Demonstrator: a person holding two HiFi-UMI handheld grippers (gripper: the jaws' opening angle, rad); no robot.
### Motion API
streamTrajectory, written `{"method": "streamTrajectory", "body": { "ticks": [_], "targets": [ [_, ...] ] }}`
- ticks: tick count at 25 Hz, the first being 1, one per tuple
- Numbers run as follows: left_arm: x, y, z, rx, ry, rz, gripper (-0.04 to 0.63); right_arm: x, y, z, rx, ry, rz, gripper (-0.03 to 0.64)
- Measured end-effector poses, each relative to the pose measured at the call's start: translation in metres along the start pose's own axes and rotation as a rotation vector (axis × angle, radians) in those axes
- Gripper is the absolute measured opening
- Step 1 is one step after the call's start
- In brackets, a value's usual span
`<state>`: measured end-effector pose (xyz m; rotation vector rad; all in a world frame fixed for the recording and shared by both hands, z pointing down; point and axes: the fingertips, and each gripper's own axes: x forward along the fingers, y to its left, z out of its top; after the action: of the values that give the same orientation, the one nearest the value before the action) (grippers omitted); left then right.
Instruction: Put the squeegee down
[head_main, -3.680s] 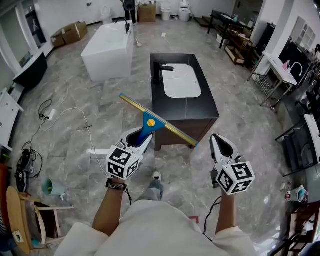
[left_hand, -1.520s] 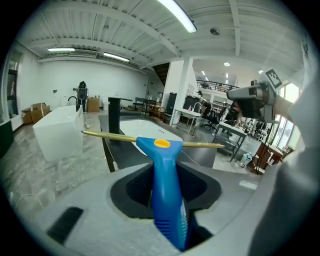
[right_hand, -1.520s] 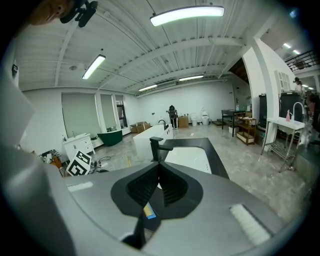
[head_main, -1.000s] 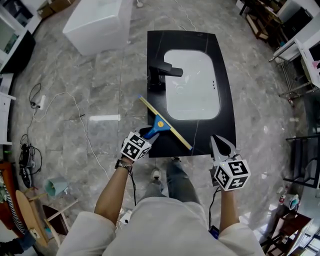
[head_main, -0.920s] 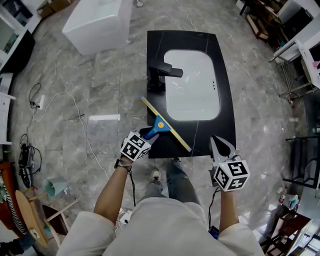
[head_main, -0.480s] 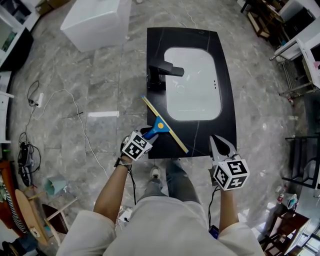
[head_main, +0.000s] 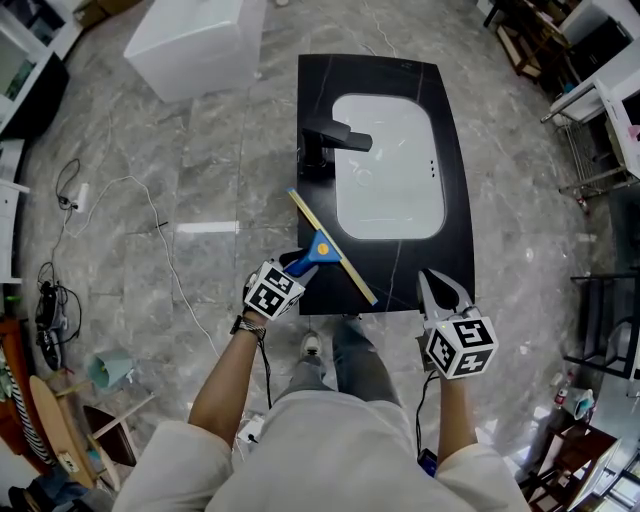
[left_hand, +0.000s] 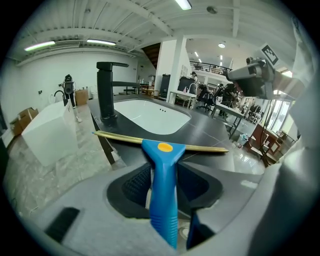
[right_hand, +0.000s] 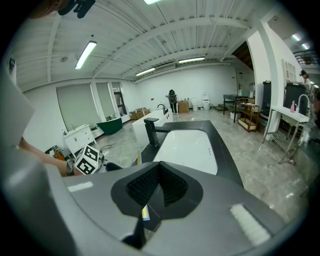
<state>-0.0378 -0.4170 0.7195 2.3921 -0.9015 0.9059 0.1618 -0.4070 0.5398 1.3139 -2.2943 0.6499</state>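
The squeegee (head_main: 322, 248) has a blue handle and a long brass blade. Its blade lies slantwise on the front left corner of the black vanity top (head_main: 452, 250). My left gripper (head_main: 298, 262) is at the counter's front edge, and its jaws are opening with the blue handle (left_hand: 162, 170) still between them. A thin gap shows beside the handle, so the pads no longer press on it. My right gripper (head_main: 432, 285) hovers at the front right corner, shut and empty. In the right gripper view the fingers (right_hand: 159, 180) meet over the counter.
A white basin (head_main: 385, 165) is sunk into the vanity top, with a black faucet (head_main: 325, 140) on its left. A white tub (head_main: 195, 45) stands at the far left on the marble floor. Cables (head_main: 110, 200) trail at the left. Metal racks (head_main: 610, 90) stand at the right.
Earlier the squeegee was held in the air before the vanity; now its blade rests on the counter's front left corner. Over the last second both hands have stayed almost still.
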Motion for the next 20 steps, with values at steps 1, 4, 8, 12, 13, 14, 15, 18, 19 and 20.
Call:
{"method": "streamTrajectory", "body": {
  "ticks": [1,4,8,12,13,14,15,18,19,20],
  "targets": [
    [-0.001,-0.001,0.001,-0.001,-0.005,-0.005,0.176,-0.001,0.001,0.0,0.0,0.0,0.0,0.006],
    [-0.005,-0.004,0.002,-0.006,-0.015,-0.009,0.187,-0.004,0.003,0.0,-0.004,-0.005,-0.001,0.006],
    [-0.013,-0.003,0.003,-0.031,-0.041,0.007,0.194,-0.009,0.006,0.0,-0.007,-0.017,-0.002,0.006],
    [-0.026,-0.004,0.008,-0.064,-0.084,0.033,0.201,-0.019,0.011,0.001,-0.007,-0.035,-0.004,0.006],
    [-0.03,-0.004,0.01,-0.07,-0.096,0.041,0.201,-0.022,0.013,0.002,-0.008,-0.042,-0.004,0.006],
    [-0.035,-0.005,0.012,-0.074,-0.109,0.049,0.201,-0.025,0.015,0.003,-0.011,-0.051,-0.005,0.006],
    [-0.039,-0.005,0.015,-0.076,-0.122,0.057,0.201,-0.027,0.017,0.005,-0.015,-0.059,-0.005,0.006],
    [-0.055,-0.008,0.024,-0.083,-0.16,0.075,0.195,-0.035,0.024,0.01,-0.029,-0.084,-0.008,0.006],
    [-0.061,-0.009,0.027,-0.085,-0.173,0.08,0.191,-0.038,0.026,0.012,-0.035,-0.091,-0.009,0.006],
    [-0.067,-0.01,0.03,-0.087,-0.186,0.087,0.183,-0.041,0.029,0.013,-0.042,-0.097,-0.01,0.006]
  ]
}}
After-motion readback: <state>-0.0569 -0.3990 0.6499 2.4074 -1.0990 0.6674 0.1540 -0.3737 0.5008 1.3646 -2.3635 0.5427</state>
